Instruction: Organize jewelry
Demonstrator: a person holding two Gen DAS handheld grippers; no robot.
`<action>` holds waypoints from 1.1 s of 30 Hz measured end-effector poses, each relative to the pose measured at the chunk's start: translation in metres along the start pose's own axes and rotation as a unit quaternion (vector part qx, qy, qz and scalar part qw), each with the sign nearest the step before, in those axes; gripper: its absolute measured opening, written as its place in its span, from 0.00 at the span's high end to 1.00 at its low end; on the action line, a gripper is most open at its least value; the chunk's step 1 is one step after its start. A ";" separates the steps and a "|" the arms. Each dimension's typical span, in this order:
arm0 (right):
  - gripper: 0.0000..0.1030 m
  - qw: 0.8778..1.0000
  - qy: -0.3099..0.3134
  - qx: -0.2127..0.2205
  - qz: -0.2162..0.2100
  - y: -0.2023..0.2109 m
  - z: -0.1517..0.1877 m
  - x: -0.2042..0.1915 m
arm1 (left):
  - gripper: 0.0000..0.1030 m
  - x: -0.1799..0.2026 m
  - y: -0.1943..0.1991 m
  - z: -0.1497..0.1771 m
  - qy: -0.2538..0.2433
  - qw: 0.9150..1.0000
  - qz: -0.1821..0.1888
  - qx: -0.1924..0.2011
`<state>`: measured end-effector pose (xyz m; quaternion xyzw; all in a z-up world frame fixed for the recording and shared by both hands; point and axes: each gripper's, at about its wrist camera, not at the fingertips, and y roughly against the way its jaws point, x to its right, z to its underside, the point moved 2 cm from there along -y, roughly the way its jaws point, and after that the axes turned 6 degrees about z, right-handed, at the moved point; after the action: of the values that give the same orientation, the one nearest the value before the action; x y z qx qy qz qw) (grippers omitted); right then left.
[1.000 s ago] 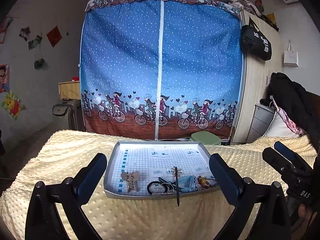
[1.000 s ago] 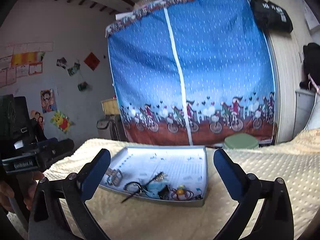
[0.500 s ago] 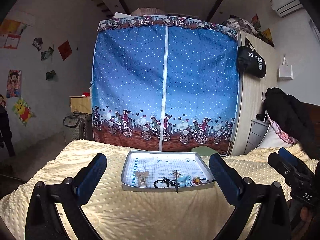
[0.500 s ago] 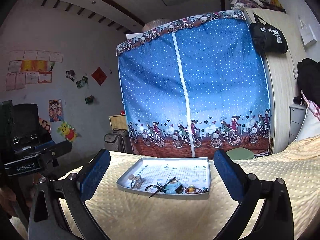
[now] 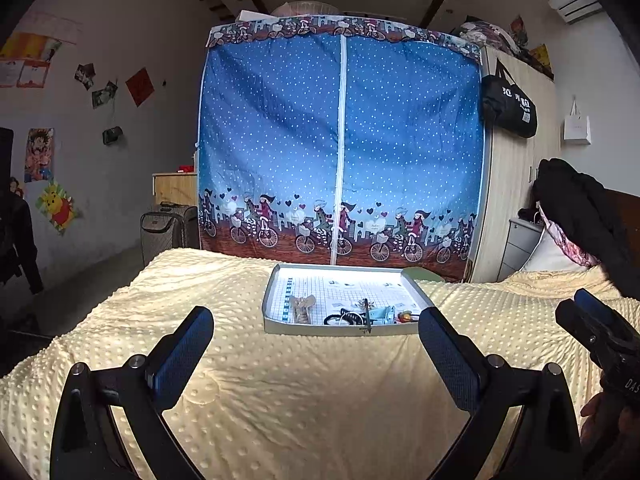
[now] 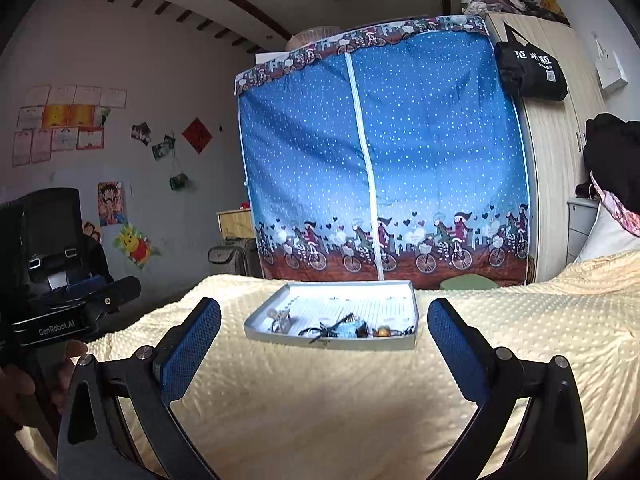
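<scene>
1. Left hand-held gripper (image 5: 316, 344): jaws spread wide, nothing between the blue pads, held above the near part of the bed, well short of the tray.
2. Right hand-held gripper (image 6: 324, 338): also wide, empty, same hover over the bed; its body shows at the right edge of the left wrist view.
3. Tray (image 5: 280, 326): shallow, grey, grid-lined floor, flat on the yellow dotted blanket (image 5: 320, 400), mid-bed, beyond both sets of fingers.
4. Jewelry (image 5: 360, 316): clustered along the tray's near edge. Pale clip-like piece (image 5: 302, 308) at left, apart from the rest; dark loops and a light blue item mid; small orange piece (image 5: 405, 314) at right. A dark thin pin hangs over the near rim.
5. Far half of the tray floor is bare.
6. Far background: blue bicycle-print fabric wardrobe (image 5: 340, 152).
</scene>
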<state>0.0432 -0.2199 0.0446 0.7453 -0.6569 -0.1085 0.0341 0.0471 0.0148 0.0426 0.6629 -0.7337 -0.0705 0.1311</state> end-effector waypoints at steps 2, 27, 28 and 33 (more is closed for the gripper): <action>0.02 1.000 -0.002 -0.005 0.002 -0.002 0.003 0.003 | 0.00 -0.002 -0.002 0.007 0.003 1.000 -0.001 -0.012; 0.01 1.000 -0.002 -0.030 -0.007 -0.017 0.010 0.001 | 0.00 -0.004 -0.004 0.011 0.013 1.000 -0.003 -0.024; 0.01 1.000 -0.002 -0.030 -0.007 -0.017 0.010 0.001 | 0.00 -0.004 -0.004 0.011 0.013 1.000 -0.003 -0.024; 0.02 0.999 -0.003 -0.032 -0.008 -0.017 0.011 0.000 | 0.00 -0.004 -0.003 0.011 0.011 1.000 -0.002 -0.024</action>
<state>0.0570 -0.2163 0.0309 0.7491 -0.6469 -0.1318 0.0552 0.0477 0.0173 0.0311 0.6621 -0.7289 -0.0811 0.1544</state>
